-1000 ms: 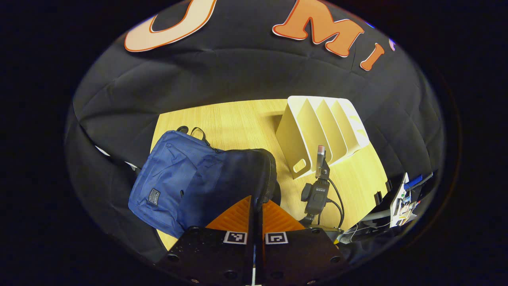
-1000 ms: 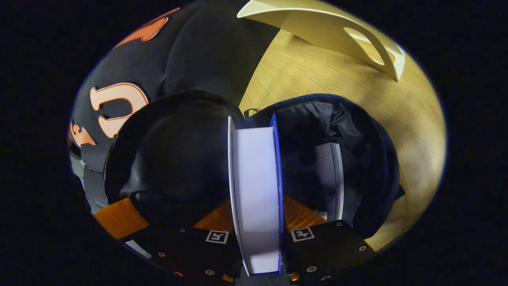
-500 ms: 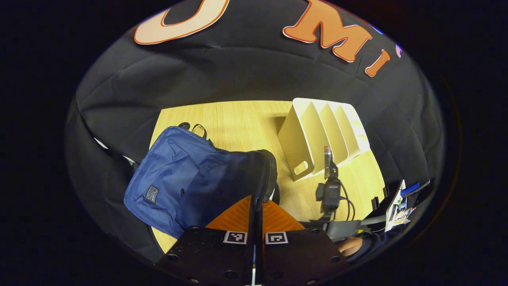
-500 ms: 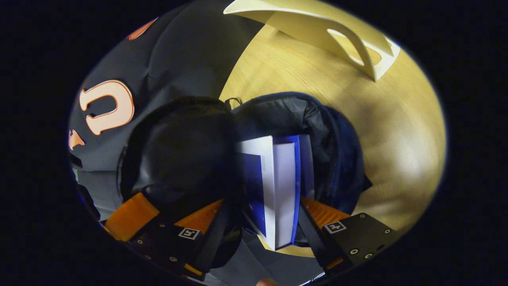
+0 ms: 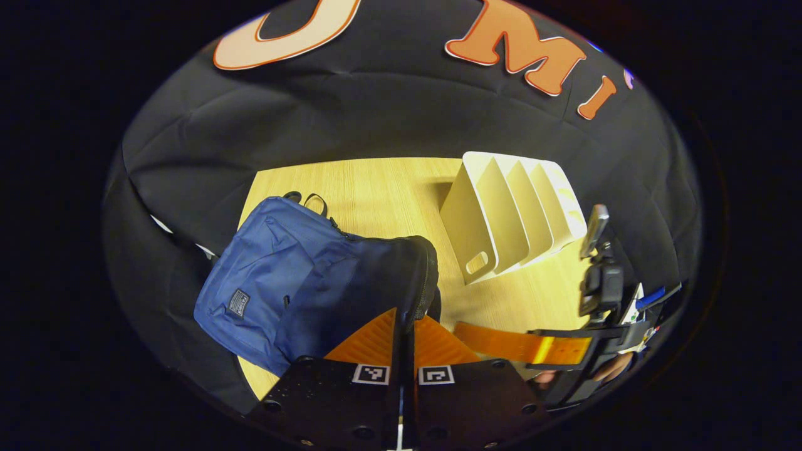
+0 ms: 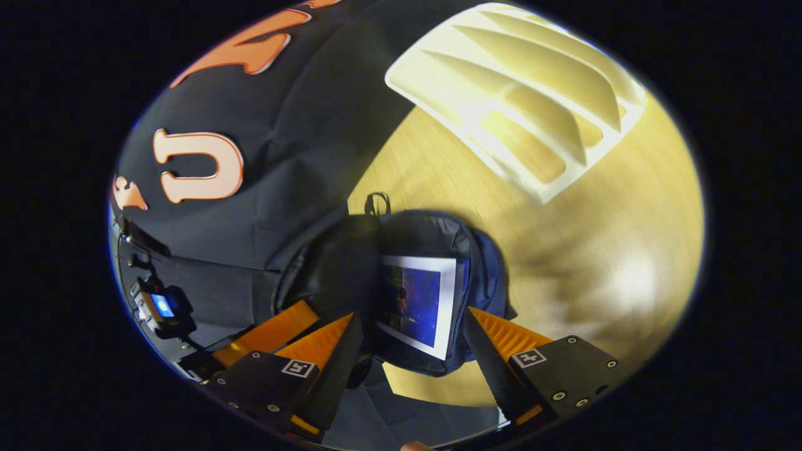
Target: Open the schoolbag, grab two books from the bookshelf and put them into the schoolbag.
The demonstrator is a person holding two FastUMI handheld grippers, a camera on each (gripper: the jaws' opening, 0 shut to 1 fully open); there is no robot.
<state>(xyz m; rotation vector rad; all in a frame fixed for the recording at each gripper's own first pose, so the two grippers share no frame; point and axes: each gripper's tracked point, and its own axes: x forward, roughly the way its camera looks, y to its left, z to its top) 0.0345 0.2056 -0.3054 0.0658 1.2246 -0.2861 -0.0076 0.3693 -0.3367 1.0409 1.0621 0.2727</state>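
So, going left to right in the left gripper view: the blue schoolbag (image 5: 294,282) sat at centre left on the wooden table (image 5: 376,188), lying tilted with its handle loops toward the upper left and its open mouth toward the lower right. The left gripper (image 5: 404,329) at bottom centre had its fingers pressed together on the black rim of that mouth, pinching the flap and holding the bag open. Right of centre stood the cream bookshelf (image 5: 510,213), its slots looking bare. At the far right edge the right gripper (image 5: 520,344) poked in sideways, well clear of the bag.

In the right gripper view, the bag's dark opening sat at lower centre, and a book (image 6: 423,304) with a blue cover and white border lay inside it, cover up, long axis running roughly up and down the frame. The right gripper (image 6: 410,341) was spread wide with nothing between its fingers, the book just ahead of the gap. A second book couldn't be made out clearly under it. The shelf filled the upper right, blurred.

Probably both books were in by then, so what was left was just the left one letting go of the rim; that was the nearer claw to the bag.
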